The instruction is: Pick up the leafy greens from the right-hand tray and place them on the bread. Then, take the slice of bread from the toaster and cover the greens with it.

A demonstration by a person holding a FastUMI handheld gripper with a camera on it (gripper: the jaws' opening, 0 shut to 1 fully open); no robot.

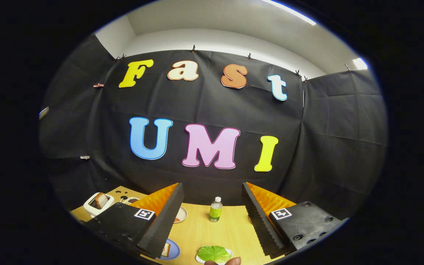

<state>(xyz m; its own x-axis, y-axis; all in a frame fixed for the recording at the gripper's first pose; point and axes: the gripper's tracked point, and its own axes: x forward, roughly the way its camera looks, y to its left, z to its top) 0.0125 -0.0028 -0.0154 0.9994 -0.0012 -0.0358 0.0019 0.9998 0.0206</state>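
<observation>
Here the claw [212,206] stands wide, its two black fingers [160,224] with orange ribbed backs spread well apart and raised over the wooden tabletop [204,232], with nothing between them and neither pad touching anything. The leafy greens [214,253] lie flat on a small white tray [200,258] low in the gap between the fingers, nearer the right finger than the left, and they sit apart from both. At the near rim of that tray a person's fingertip [222,261] just shows, touching or almost touching the greens; which of the two cannot be told. Left of the greens, partly hidden behind the left finger, a slice of bread [166,249] rests on a blue plate [174,251]. Further back, also half covered by the left finger, a white plate [181,214] carries something reddish that is too small to name. Beyond the fingers and roughly midway between them, a small clear bottle [215,209] with a green label and a white cap stands upright near the far edge of the tabletop. Off to the far left, beyond the left finger, a white toaster [98,204] holds a browned slice of toast [101,200] standing up out of its slot, and a small dark dish [131,200] sits just beside it.
</observation>
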